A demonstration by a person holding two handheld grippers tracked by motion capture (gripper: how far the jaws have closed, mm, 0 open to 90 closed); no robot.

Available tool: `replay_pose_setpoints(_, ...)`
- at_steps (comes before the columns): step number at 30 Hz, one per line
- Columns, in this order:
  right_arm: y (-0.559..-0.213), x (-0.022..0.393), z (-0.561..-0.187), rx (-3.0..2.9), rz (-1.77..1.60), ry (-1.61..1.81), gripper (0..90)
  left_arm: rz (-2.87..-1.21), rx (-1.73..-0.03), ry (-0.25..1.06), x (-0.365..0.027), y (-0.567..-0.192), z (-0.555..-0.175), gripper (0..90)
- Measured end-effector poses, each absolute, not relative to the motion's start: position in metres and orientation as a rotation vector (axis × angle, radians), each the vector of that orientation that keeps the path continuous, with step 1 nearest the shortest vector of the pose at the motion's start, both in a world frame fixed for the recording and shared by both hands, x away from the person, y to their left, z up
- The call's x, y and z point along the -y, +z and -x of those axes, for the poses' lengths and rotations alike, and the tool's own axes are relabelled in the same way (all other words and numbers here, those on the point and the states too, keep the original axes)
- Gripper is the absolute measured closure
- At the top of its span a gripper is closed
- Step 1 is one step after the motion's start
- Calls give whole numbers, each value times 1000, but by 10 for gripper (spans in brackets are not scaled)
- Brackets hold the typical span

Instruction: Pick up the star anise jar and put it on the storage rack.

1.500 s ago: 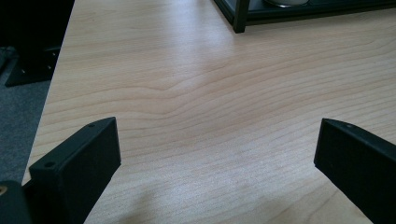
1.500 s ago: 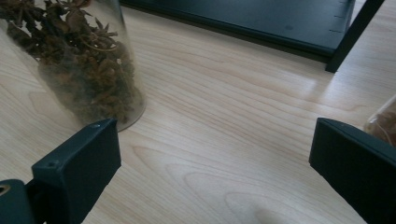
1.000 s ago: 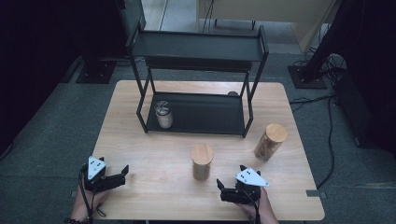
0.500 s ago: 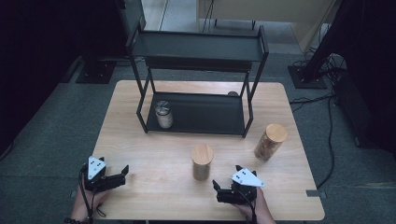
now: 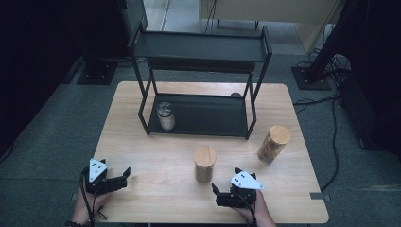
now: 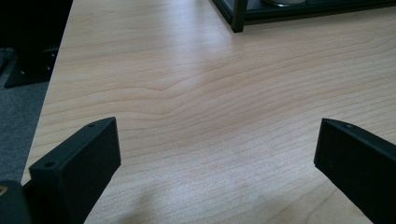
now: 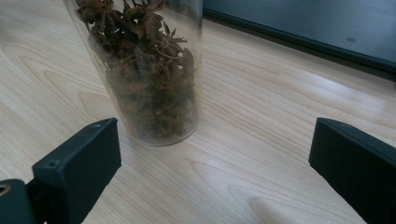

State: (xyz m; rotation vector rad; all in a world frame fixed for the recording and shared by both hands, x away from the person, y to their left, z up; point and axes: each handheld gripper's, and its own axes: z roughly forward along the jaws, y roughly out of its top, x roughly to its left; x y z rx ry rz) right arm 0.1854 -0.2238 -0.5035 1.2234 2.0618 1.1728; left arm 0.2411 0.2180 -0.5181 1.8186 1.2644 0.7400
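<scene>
pale wood table (image 5: 156,156), black shelf rack (image 5: 198,113) at back. our left gripper (image 5: 124,174) rests wide and empty. our right gripper (image 5: 215,195), jaws wide, has edged left toward the cork-lidded spice jar (image 5: 204,164), just ahead; grasp seems next.

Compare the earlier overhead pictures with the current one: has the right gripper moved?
Yes. In the high view the right gripper has slid slightly left along the table's near edge, now sitting just below the nearer wooden-lidded jar, jaws open.
</scene>
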Motion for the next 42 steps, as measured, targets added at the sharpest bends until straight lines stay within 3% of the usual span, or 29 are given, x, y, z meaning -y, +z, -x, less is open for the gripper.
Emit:
replay_pose_setpoints(16, -503, 208, -190, -2091, -1193, 1187, 22, -1813, -1267, 739, -218, -518, -241, 8)
replay_pose_setpoints(42, -494, 185, -205, -2089, -1150, 1198, 121, -1812, -1266, 727, -219, -518, -241, 8)
